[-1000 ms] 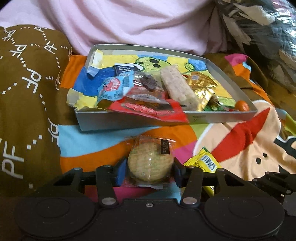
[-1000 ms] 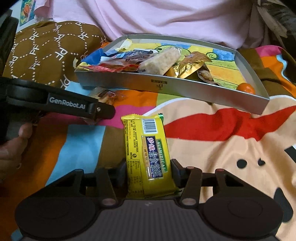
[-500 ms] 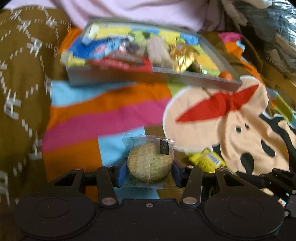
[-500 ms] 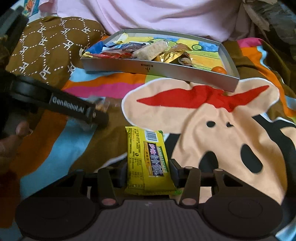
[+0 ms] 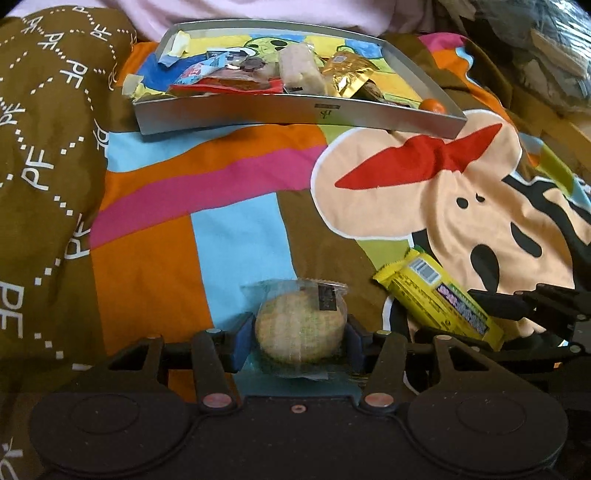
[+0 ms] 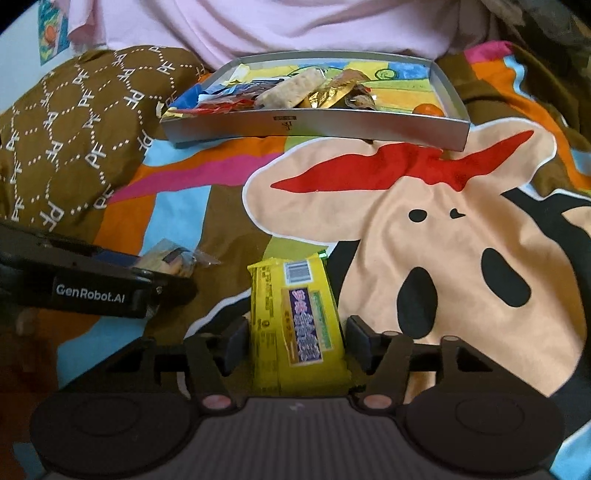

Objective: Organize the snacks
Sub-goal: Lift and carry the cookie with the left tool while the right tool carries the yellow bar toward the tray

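Note:
My left gripper [image 5: 299, 341] is shut on a round biscuit in a clear wrapper [image 5: 300, 330], held low over the colourful blanket; the biscuit also shows in the right wrist view [image 6: 168, 258] beside the left gripper's finger. My right gripper [image 6: 297, 345] is shut on a yellow snack bar [image 6: 297, 317], which also shows in the left wrist view [image 5: 439, 297]. A grey tray [image 5: 295, 112] far ahead holds several wrapped snacks and a small orange ball [image 5: 433, 105]; it shows in the right wrist view too [image 6: 317, 127].
The blanket [image 5: 229, 192] with a cartoon dog print covers the surface. A brown patterned cushion [image 5: 44, 147] lies at the left. Pink cloth [image 6: 295, 26] lies behind the tray. Dark bags [image 5: 535, 44] sit at the far right.
Both grippers have pulled back from the tray with their snacks still held. The tray now looks farther away in both views.

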Demonstrator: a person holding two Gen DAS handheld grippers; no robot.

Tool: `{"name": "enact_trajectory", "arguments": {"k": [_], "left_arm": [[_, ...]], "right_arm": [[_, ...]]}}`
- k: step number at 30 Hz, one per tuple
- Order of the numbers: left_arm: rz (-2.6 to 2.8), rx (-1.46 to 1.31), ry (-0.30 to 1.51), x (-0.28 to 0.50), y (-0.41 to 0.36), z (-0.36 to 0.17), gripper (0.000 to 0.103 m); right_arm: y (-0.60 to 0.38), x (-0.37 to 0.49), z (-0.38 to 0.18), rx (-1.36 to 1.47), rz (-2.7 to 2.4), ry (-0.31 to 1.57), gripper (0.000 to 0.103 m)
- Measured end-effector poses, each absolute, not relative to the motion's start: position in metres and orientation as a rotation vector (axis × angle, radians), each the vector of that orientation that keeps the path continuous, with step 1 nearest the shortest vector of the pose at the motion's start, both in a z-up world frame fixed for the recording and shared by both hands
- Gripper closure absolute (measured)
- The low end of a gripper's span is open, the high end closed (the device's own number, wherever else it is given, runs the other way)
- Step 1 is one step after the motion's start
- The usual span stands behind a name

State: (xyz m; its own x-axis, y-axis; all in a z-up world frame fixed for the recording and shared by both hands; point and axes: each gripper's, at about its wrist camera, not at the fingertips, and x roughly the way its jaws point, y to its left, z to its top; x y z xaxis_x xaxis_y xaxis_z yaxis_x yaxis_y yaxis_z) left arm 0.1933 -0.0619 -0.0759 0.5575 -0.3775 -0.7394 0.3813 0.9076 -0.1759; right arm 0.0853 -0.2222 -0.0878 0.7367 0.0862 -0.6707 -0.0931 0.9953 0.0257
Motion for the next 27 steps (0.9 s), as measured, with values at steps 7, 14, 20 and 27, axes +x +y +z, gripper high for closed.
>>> {"name": "enact_trajectory", "arguments": {"k": [7,14,20,27], "left_arm": [[-0.492,0.025,0.881,0.201,-0.064,-0.079,0.040],[-0.483,0.014,0.876,0.200,-0.063,-0.081,0.044],[-0.482,0.027,0.878,0.194,-0.066,-0.079,0.052],[-0.501,-0.010,0.874,0.185,-0.075,-0.075,0.053]], "right_arm": [[-0.212,0.093,-0.098,-0.052,0.099,0.726,0.020],[-0.212,0.085,-0.098,-0.034,0.091,0.705,0.043],[-0.206,0.078,-0.098,-0.060,0.082,0.688,0.052],[-0.185,0.061,-0.098,-0.265,0.035,0.646,0.051]]}}
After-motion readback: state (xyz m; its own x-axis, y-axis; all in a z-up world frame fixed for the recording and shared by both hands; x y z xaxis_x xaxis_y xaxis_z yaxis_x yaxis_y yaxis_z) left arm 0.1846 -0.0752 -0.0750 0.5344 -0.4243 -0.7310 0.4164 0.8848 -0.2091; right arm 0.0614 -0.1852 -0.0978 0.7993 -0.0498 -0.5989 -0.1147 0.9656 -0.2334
